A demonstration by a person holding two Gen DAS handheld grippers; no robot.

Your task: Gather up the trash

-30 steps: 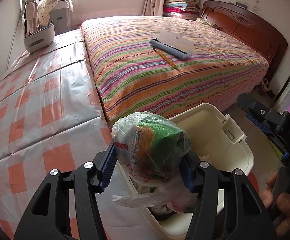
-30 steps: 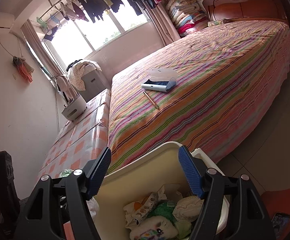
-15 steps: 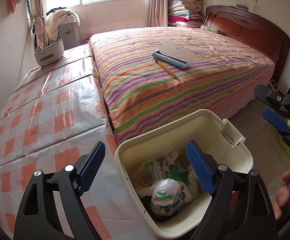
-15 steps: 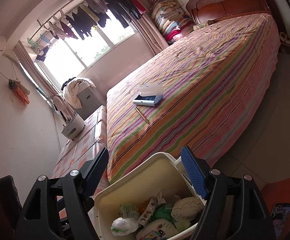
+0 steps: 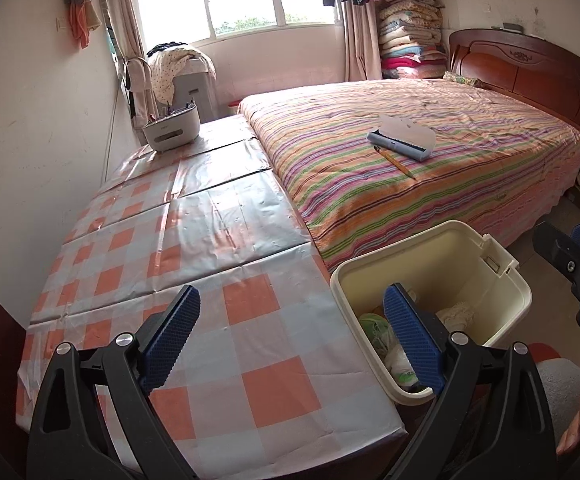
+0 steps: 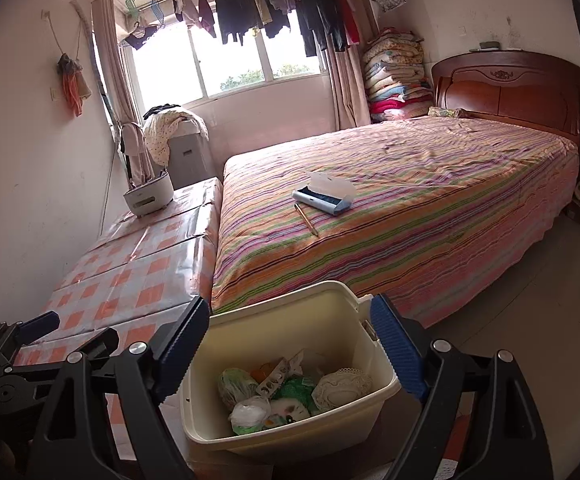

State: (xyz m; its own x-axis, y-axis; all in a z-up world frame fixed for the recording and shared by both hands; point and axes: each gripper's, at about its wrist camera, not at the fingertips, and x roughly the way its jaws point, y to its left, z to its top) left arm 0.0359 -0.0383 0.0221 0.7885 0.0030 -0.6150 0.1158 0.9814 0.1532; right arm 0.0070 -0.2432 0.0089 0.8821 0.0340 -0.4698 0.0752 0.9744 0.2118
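Observation:
A cream plastic bin [image 5: 506, 304] stands on the floor at the corner of the checked table, with several bags and wrappers of trash [image 6: 285, 396] inside. It also shows in the right wrist view [image 6: 290, 436]. My left gripper [image 5: 294, 336] is open and empty, over the table's near corner and the bin's left rim. My right gripper [image 6: 290, 356] is open and empty, above the bin's opening. The right gripper also shows at the right edge of the left wrist view [image 5: 578, 256].
A table with an orange-checked cloth [image 5: 169, 264] lies left of a bed with a striped cover [image 5: 430, 168]. A blue lint roller [image 5: 400, 146] and a pencil [image 5: 396, 162] lie on the bed. A white appliance [image 5: 171, 130] stands at the table's far end.
My left gripper opened and let the bagged trash fall into the bin, then drew back and to the left over the table. My right gripper tilted up and stayed open above the bin.

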